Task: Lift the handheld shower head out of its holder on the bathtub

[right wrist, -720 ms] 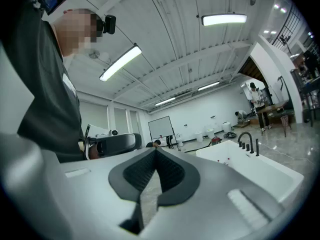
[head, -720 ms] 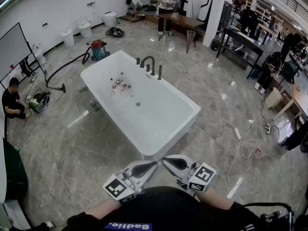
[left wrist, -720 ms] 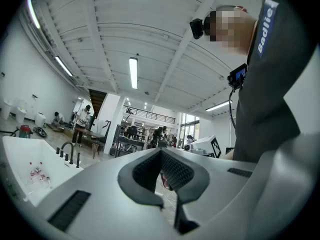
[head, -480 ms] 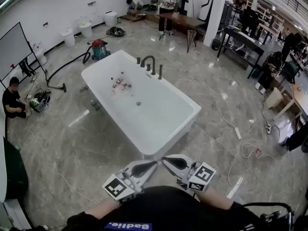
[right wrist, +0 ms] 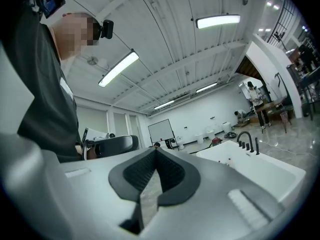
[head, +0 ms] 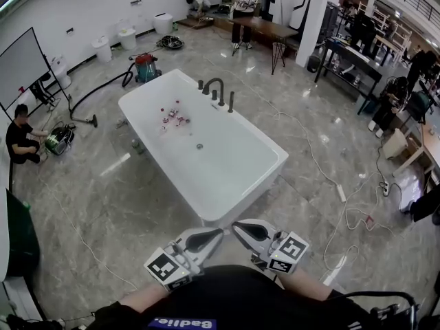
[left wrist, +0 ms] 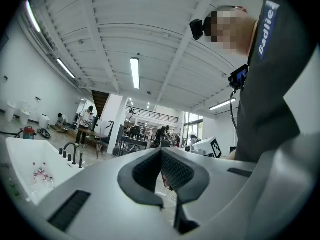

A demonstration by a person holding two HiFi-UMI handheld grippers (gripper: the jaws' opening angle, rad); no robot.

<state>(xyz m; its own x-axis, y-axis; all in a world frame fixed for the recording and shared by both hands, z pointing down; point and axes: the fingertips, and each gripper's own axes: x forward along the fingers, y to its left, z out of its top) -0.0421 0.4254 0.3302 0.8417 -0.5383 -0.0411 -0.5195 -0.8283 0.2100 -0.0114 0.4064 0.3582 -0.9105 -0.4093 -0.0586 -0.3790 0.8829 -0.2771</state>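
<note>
Head view, looking steeply down. A white rectangular freestanding bathtub (head: 237, 184) stands on a grey marbled stone floor (head: 103, 198).

On the bathtub's far rim runs a row of dark metal fittings (head: 214, 93) with an arched spout. The handheld shower head stands within that row, in its holder. At this size it cannot be told apart with certainty from the upright taps beside it.

Inside the bathtub, towards its far end, lie small red-and-white objects (head: 172, 117) too small to identify. A round drain (head: 199, 146) sits nearer the middle.

The left gripper (head: 218, 233) and the right gripper (head: 236, 227) are held level just short of the bathtub's near end, well apart from the fittings. Their tips point towards each other and nearly meet.

In the left gripper view the ribbed dark pads are closed tip to tip with nothing between them. The right gripper view shows the same: tips together and only floor visible through the narrow wedge below them.

The person's dark torso cuts off both forearms at the bottom edge of the head view. White cables (head: 323, 177) trail across the floor to the right of the bathtub.
</note>
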